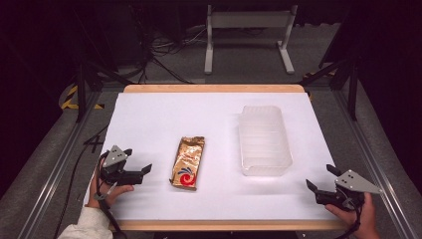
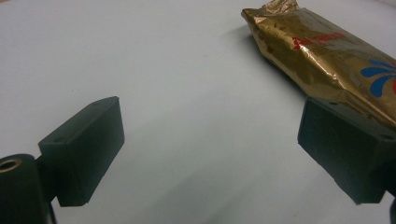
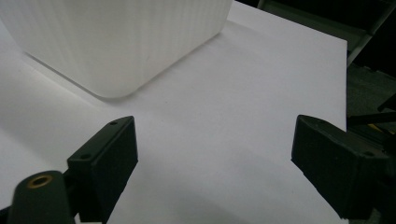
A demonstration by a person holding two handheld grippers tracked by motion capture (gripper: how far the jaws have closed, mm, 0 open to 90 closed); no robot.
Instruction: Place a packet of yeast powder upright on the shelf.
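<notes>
Here the gold foil packet [image 1: 188, 162] lies flat on the white table [image 1: 149, 119], left of centre, its long axis running from near edge to far edge — the crimped plain end points away, the end with a red-and-blue swirl logo lies nearer the person. Red lettering on it shows in the left gripper view but is too blurred to read. A clear ribbed plastic tub [image 1: 263, 140] stands to its right, apparently empty. The left gripper [image 1: 140, 169], just beside the packet, has jaws spread wide with nothing between them — the right gripper [image 1: 321, 180], near the tub, likewise.
</notes>
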